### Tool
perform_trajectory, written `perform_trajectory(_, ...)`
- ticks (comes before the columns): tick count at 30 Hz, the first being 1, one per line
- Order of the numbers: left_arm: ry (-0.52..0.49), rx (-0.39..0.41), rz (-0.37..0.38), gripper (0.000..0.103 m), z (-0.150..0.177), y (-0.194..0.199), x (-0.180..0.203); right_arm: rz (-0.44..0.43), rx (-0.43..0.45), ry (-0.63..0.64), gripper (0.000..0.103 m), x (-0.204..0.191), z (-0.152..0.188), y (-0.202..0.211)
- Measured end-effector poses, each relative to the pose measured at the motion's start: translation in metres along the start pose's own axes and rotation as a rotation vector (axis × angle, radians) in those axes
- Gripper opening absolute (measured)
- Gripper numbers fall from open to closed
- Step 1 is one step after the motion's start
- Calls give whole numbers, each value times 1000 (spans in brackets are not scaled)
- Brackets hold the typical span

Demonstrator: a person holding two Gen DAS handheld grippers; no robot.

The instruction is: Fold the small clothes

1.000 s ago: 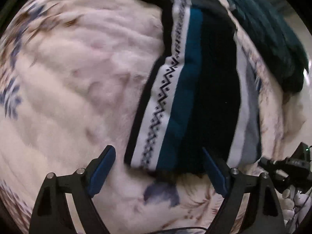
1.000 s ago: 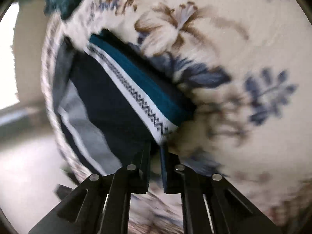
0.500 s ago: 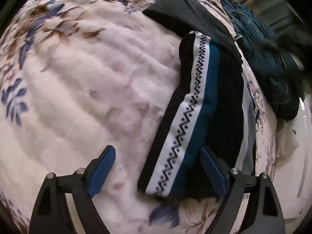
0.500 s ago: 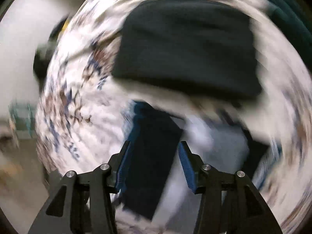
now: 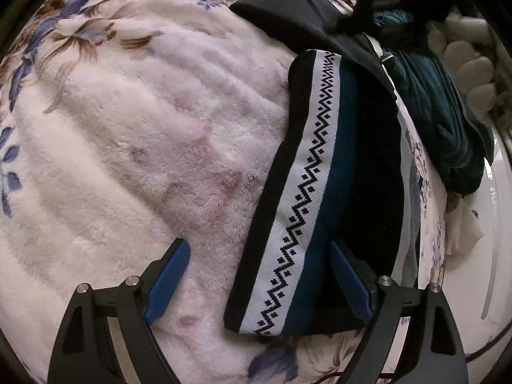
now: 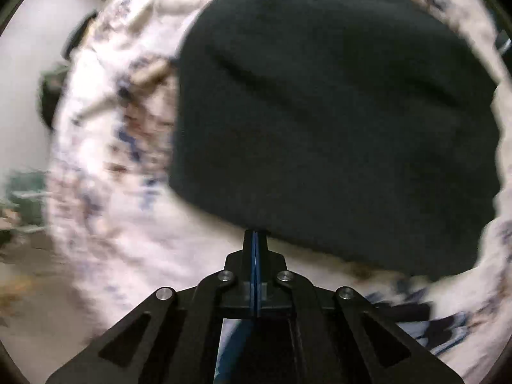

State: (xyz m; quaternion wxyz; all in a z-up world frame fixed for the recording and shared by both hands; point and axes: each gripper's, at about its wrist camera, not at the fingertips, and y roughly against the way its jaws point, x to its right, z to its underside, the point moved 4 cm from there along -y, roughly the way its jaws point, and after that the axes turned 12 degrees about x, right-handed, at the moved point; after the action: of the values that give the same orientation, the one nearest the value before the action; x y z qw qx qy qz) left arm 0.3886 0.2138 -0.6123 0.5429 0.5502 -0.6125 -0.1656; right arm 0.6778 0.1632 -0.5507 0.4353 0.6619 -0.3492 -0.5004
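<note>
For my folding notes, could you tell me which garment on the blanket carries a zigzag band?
The folded striped garment between the left fingers; the black one behind is plain.

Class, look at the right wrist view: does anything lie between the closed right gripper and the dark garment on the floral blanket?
Nothing visible does. The right gripper, jaws shut on nothing, sits at the near edge of the dark garment; only bare floral blanket lies around the tips.

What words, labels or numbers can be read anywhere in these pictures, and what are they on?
None: no readable text shows in either view.
The folded garment carries only a black zigzag pattern on a white band, no letters.
The blanket shows only printed flowers.
The black cloth in the right wrist view is plain, and that picture is blurred.
</note>
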Motion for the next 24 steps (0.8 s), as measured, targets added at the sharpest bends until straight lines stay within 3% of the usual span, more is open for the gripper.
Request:
perform_trajectory(2,0,-7,0,88,-3,1,-3,28,-55,124,23,-20,4,-3)
perform_trajectory(3,-3,-10,-2,88,-4,1,-3,53,-108,182,50,-27,11,-12)
perform_trajectory(4,-7,-12,-4,88,-5,0,-2,83,-154,219,59,-31,18,-22)
perform_trajectory(6,-16,-17,-7,88,-6,0,-2,160,-240,289,58,-34,33,-45)
perform_trajectory(7,-24,-20,-10,88,-6,0,-1,204,-243,316,26,-31,38,-51)
perform_trajectory(8,-27,-21,-12,88,-6,-1,0,221,-228,318,15,-28,40,-53)
perform_trajectory(12,-38,-22,-12,88,-5,-3,3,177,-97,86,14,0,26,-35)
perform_trajectory(15,-35,-29,-10,88,-3,-4,3,70,-147,-132,14,35,30,-45)
perform_trajectory(18,-59,-46,-13,88,-6,1,8,-14,-137,-157,20,39,30,-29)
perform_trajectory(22,-41,-15,33,88,-28,21,15,-142,83,-241,74,55,45,61)
perform_trajectory(24,13,-9,81,88,-40,23,15,-150,195,-339,78,87,80,110)
